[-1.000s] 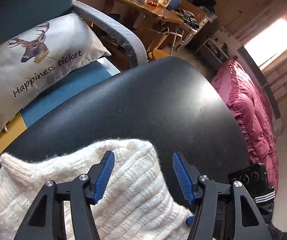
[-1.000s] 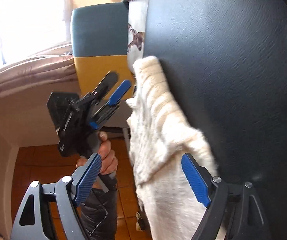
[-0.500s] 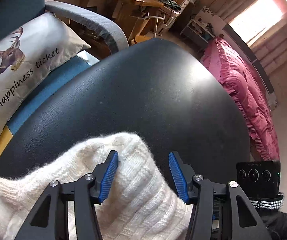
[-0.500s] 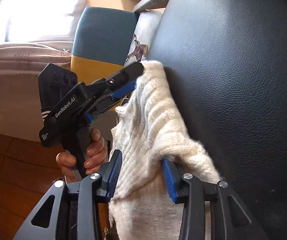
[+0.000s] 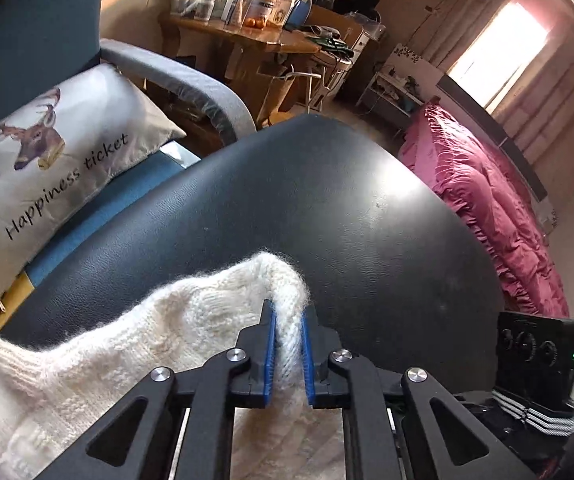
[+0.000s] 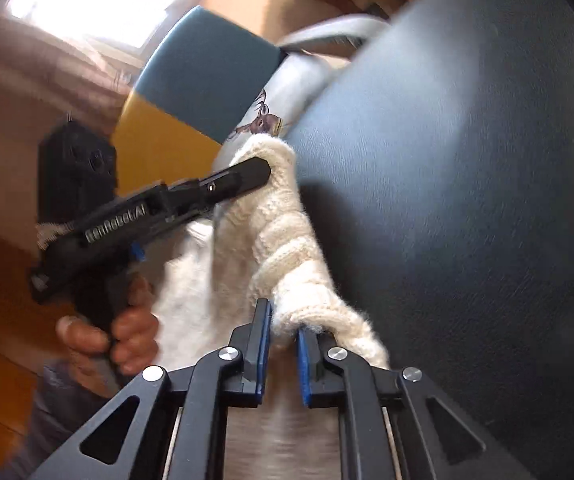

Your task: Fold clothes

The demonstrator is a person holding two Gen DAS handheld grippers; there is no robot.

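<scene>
L tongs [image 5: 288,354] clamped on white knit sweater [image 5: 135,344] edge; R tongs [image 6: 281,354] likewise pinching sweater, over black surface [image 5: 287,208]. Deer pillow [image 5: 47,160] behind.

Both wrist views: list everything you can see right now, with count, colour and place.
Knit sweater: one, cream, on the black surface's near edge.
Padded surface: one, black, centre.
Deer cushion: one, white, on armchair.
Armchair: one, blue and yellow with grey armrest, left.
Quilt: one, pink, right.
Desk: one, wooden, cluttered, far back.
Window: one, bright, upper right.
Left gripper: black with blue pads, shut on sweater.
Right gripper: same, shut on sweater.
Left hand: on the left gripper's handle.
</scene>
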